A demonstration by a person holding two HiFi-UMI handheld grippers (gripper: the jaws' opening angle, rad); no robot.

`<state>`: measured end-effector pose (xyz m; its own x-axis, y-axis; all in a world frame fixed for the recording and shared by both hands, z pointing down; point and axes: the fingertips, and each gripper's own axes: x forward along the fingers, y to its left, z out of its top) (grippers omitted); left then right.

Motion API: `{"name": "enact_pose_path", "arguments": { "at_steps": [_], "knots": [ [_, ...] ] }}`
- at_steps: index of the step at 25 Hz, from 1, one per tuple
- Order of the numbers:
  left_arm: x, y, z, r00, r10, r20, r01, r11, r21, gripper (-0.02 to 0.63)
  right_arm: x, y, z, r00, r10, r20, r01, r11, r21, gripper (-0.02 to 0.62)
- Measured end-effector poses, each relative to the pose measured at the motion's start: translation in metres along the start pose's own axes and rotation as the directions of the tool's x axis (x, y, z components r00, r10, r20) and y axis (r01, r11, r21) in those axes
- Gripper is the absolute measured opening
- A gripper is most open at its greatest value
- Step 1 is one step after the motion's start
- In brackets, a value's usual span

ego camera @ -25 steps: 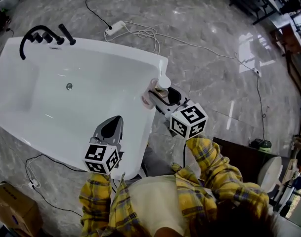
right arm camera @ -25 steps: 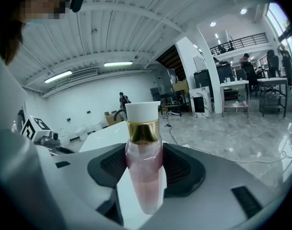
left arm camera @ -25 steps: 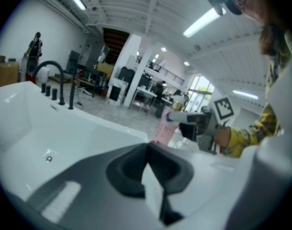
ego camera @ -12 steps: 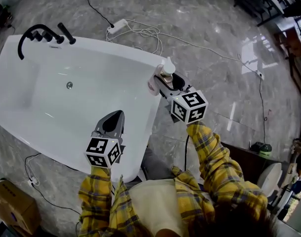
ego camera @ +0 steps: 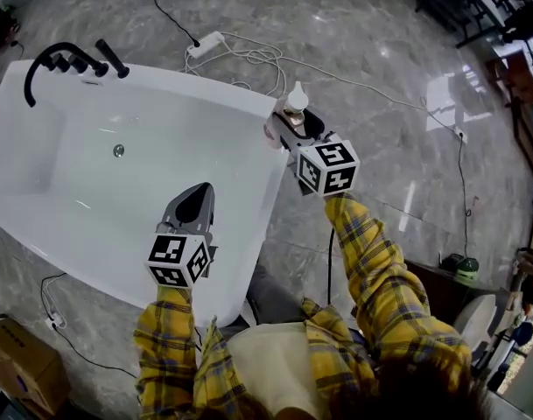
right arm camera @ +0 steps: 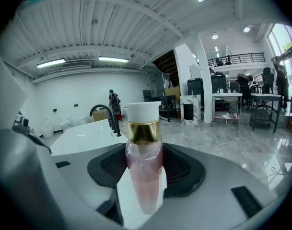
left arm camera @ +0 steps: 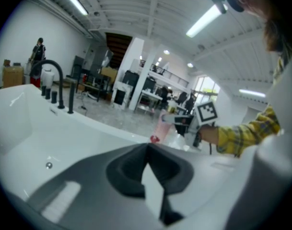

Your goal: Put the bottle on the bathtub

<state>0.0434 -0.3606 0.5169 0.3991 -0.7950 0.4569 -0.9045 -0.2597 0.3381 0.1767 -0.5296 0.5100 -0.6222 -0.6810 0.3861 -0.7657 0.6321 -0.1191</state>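
Right gripper view shows the right gripper point(right arm camera: 145, 186) clenched on a slim clear plastic bottle point(right arm camera: 144, 162) of pink liquid with a gold collar and a white cap. It stands upright between the dark ribbed pads point(right arm camera: 184, 169). Head view places this bottle at the rounded corner of the glossy white bathtub point(ego camera: 161, 81); I cannot tell if it touches the rim. The left gripper point(ego camera: 194, 206) hangs over the smooth basin, its jaws pressed together on nothing. Polished grey marble floor point(ego camera: 380, 77) lies open beyond the tub edge.
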Motion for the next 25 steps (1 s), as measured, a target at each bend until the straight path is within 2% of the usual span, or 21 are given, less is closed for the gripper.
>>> {"name": "enact_pose_path", "arguments": {
  "at_steps": [7,15,25],
  "knots": [
    [0.008,0.006,0.006,0.999,0.000,0.036,0.000,1.000,-0.013,0.008,0.029,-0.020,-0.001,0.999,-0.032,0.011,0.033,0.999,-0.033,0.218],
    [0.009,0.013,0.004,0.999,0.014,0.039,-0.014,1.000,-0.020,0.008,0.053,-0.039,-0.001,0.996,-0.081,0.023,0.082,0.996,-0.046,0.218],
    [0.012,0.011,0.006,0.998,-0.007,0.056,0.008,1.000,-0.019,0.008,0.067,-0.047,-0.007,0.996,-0.085,0.031,0.087,0.994,-0.063,0.218]
  ]
}}
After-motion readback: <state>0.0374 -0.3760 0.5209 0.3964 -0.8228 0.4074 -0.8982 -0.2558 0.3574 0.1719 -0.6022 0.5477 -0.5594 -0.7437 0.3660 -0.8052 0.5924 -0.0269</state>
